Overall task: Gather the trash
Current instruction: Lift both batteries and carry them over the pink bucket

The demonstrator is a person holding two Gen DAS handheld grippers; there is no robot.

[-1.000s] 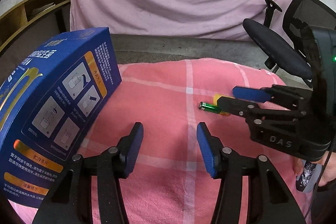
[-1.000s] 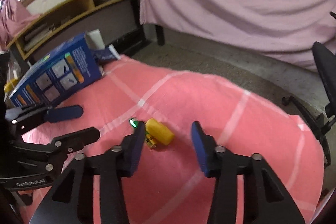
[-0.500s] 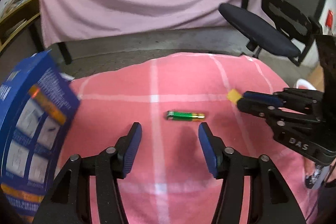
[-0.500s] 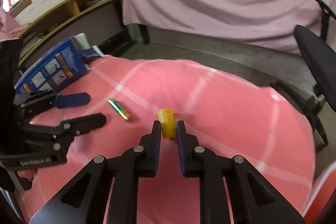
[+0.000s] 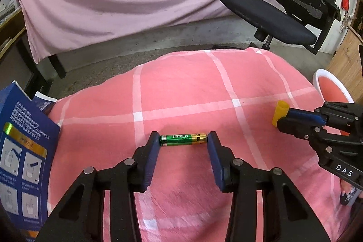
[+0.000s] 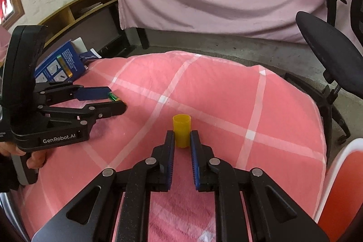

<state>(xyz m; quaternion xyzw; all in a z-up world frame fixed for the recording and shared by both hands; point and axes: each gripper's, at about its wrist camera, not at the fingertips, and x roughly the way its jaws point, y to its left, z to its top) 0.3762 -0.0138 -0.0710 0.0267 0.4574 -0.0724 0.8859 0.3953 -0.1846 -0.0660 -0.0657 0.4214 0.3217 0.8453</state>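
Note:
A green and gold battery lies crosswise on the pink checked cloth. My left gripper is closing on it, one blue pad touching each end. In the right wrist view the left gripper sits low at the left, and only the battery's green end shows between its fingers. My right gripper is shut on a small yellow tube, which stands upright between the pads. In the left wrist view the right gripper holds the yellow tube at the right.
A blue printed box stands at the cloth's left edge. A red bin with a white rim sits off the right edge. A black office chair stands beyond on the concrete floor, with a pink curtain behind.
My left gripper swung away from the blue box, came down over the battery and narrowed onto its ends. My right gripper shut on the yellow tube and carried it right, away from the battery.

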